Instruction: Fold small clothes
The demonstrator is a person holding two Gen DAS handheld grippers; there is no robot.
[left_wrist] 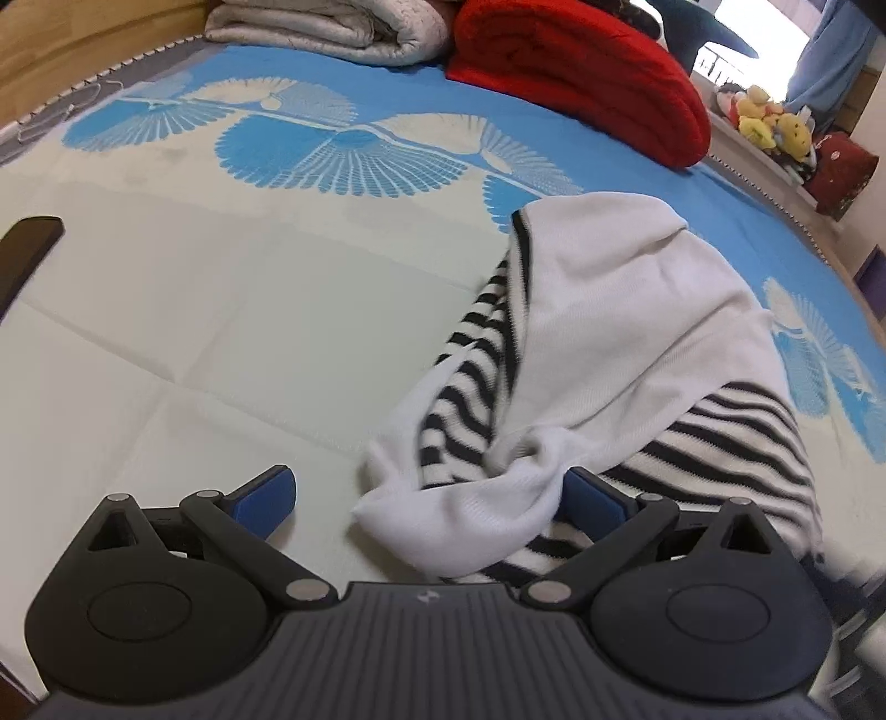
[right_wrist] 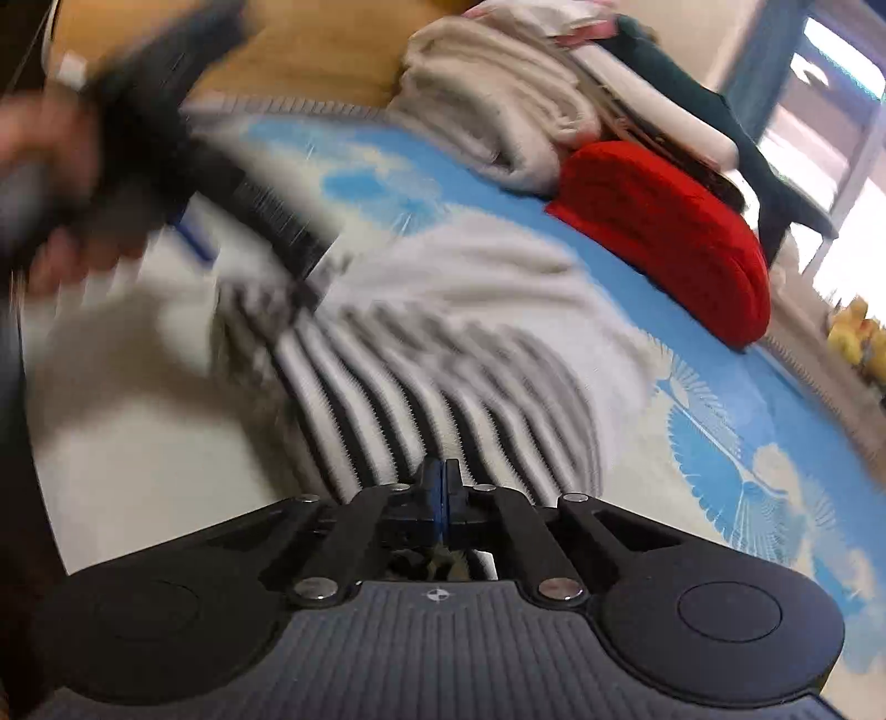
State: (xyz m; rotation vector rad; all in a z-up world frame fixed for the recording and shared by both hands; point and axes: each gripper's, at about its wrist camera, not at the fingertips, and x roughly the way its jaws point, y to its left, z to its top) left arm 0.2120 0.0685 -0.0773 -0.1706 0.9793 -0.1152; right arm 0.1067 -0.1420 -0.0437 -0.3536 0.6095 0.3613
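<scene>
A small white top with black stripes (left_wrist: 609,343) lies crumpled on the bed sheet (left_wrist: 221,310), right of centre in the left wrist view. My left gripper (left_wrist: 432,493) is open, its blue pads either side of a white sleeve end (left_wrist: 459,526) that lies between them. In the blurred right wrist view the striped top (right_wrist: 443,376) stretches ahead. My right gripper (right_wrist: 444,487) is shut, its tips pressed together at the garment's striped near edge. The left gripper and the hand holding it (right_wrist: 138,149) show blurred at the upper left.
A rolled red blanket (left_wrist: 581,77) and a folded beige quilt (left_wrist: 332,27) lie at the far side of the bed. Plush toys (left_wrist: 769,122) sit on a ledge at the far right. A dark object (left_wrist: 27,243) sits at the left edge.
</scene>
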